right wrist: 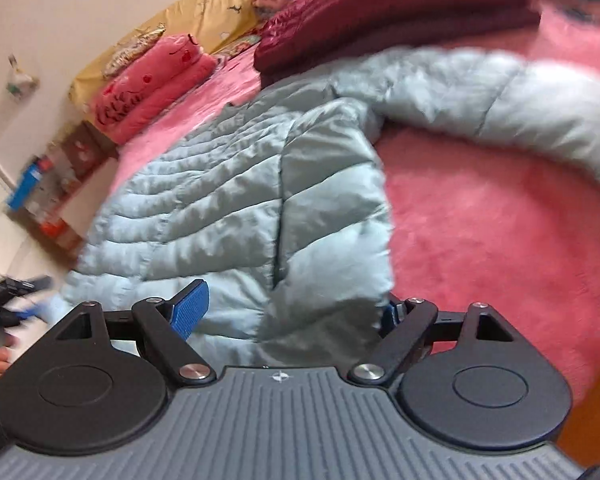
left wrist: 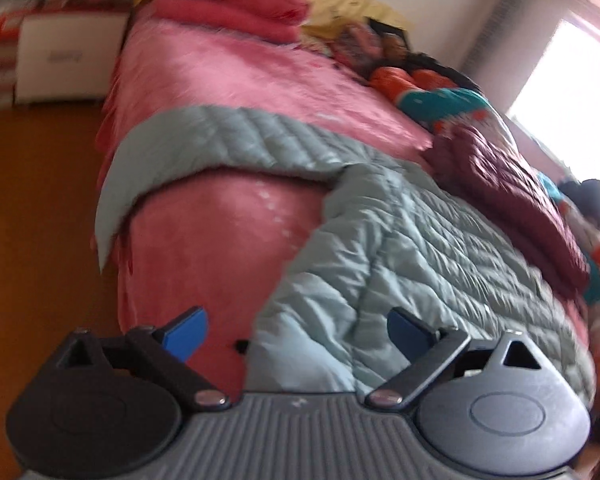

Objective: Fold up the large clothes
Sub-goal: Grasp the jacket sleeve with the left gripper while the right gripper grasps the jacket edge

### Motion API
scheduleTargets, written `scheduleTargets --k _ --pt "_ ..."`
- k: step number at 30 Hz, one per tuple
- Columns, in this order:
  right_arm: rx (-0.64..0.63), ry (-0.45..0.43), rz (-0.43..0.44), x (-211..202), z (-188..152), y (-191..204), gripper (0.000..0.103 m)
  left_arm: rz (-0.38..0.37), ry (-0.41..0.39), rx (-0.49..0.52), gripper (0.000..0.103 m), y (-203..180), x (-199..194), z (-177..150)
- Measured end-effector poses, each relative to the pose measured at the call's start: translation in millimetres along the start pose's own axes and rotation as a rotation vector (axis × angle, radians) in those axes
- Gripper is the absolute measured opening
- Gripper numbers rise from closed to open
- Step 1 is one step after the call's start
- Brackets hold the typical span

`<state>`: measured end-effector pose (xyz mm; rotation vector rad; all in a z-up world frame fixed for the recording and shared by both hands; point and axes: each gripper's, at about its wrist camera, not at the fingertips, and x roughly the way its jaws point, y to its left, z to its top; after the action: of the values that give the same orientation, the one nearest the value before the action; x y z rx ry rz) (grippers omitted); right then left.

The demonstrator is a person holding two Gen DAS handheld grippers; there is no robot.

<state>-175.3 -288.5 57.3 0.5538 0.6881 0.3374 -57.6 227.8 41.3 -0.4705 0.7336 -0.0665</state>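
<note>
A pale grey-green quilted puffer jacket (left wrist: 400, 248) lies spread on a pink fleece bed cover (left wrist: 228, 92). One sleeve (left wrist: 204, 136) curves across the bed toward its left edge. My left gripper (left wrist: 298, 334) is open above the jacket's near hem, and its blue pads (left wrist: 190, 330) stand wide apart with no fabric pinched. In the right wrist view the jacket (right wrist: 220, 200) fills the centre and its other sleeve (right wrist: 500, 92) stretches to the right. My right gripper (right wrist: 290, 312) is open wide over the near hem. Jacket fabric sits between the fingers and partly hides the right pad.
A folded maroon puffer (left wrist: 512, 196) lies beside the jacket, with teal and orange clothes (left wrist: 448, 100) behind it. Folded pink blankets (right wrist: 152, 84) sit at the bed's head. Orange-brown floor (left wrist: 36, 220) and a white box (left wrist: 68, 56) lie left of the bed. A bright window (left wrist: 568, 80) is at the right.
</note>
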Motion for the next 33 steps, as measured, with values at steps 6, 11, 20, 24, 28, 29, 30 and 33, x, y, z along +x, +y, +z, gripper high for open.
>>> scheduleTargets --k 6,11,20,24,28,29,30,33 --pt "0.154 0.078 0.284 5 1 -6 0.103 -0.042 0.06 -0.051 0.097 2 17 -1" --pt "0.243 0.084 0.358 8 0 -12 0.102 -0.064 0.108 0.038 0.094 -15 31 -8" --pt "0.11 0.175 0.22 14 -11 8 0.047 -0.132 0.099 0.153 0.032 -33 27 -13" --pt "0.063 0.175 0.214 11 -10 25 0.029 -0.179 0.058 0.186 0.013 -44 13 -14" --pt "0.071 0.127 0.228 6 -2 36 0.019 -0.243 0.026 0.203 0.009 -55 -3 -13" --pt "0.091 0.113 0.237 7 0 37 0.018 -0.258 0.02 0.211 0.009 -59 -7 -13" --pt "0.122 0.096 0.253 1 2 36 0.016 -0.273 0.015 0.218 0.009 -63 -12 -13" --pt "0.198 0.042 0.296 -15 4 30 0.015 -0.306 0.012 0.232 0.009 -75 -25 -13"
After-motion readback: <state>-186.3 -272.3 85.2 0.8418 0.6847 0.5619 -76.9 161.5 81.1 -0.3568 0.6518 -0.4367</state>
